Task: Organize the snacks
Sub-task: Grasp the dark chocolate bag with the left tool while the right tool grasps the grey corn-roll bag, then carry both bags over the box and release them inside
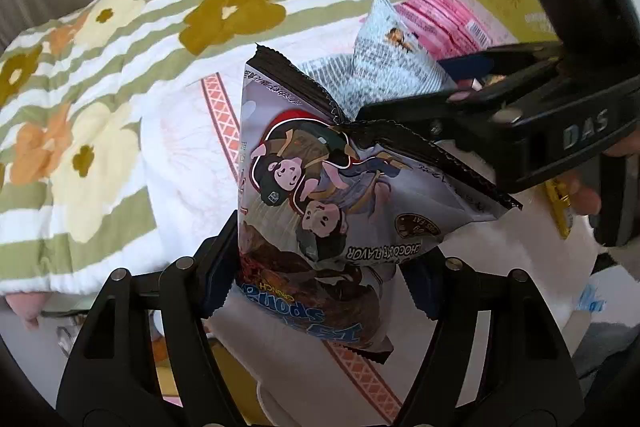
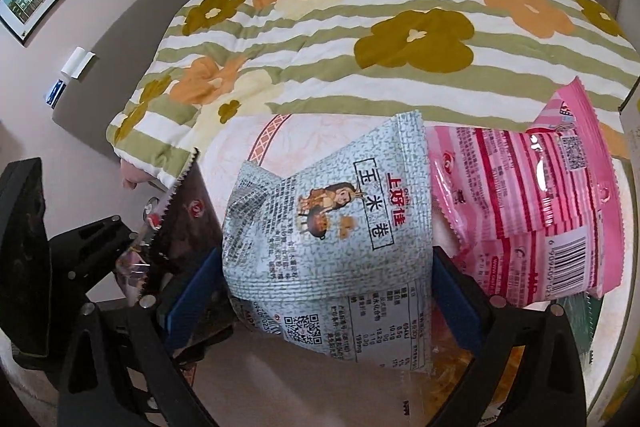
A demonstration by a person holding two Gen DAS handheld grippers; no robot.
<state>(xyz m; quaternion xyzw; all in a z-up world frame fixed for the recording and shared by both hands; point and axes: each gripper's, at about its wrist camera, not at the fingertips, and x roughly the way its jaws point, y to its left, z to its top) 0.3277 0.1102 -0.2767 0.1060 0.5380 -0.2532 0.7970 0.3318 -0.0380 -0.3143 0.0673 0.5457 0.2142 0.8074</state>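
Left gripper (image 1: 320, 283): jaws clamped on the chocolate snack bag (image 1: 320, 195), held above the white cloth (image 1: 188, 155).
Right gripper (image 2: 328, 291): reaching in from the right, jaws clamped on the pale-blue snack bag (image 2: 332, 219).
Pink snack packet (image 2: 528, 203): just right of the blue bag.

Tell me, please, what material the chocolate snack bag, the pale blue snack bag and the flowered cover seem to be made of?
The chocolate snack bag: probably printed plastic film, fairly matte; it creases sharply and has a zigzag sealed edge.
The pale blue snack bag: likely the same kind of film, slightly glossy, with wrinkles and crimped seals.
The flowered cover: apparently quilted cotton-like fabric, matte, with soft puckers and folds.
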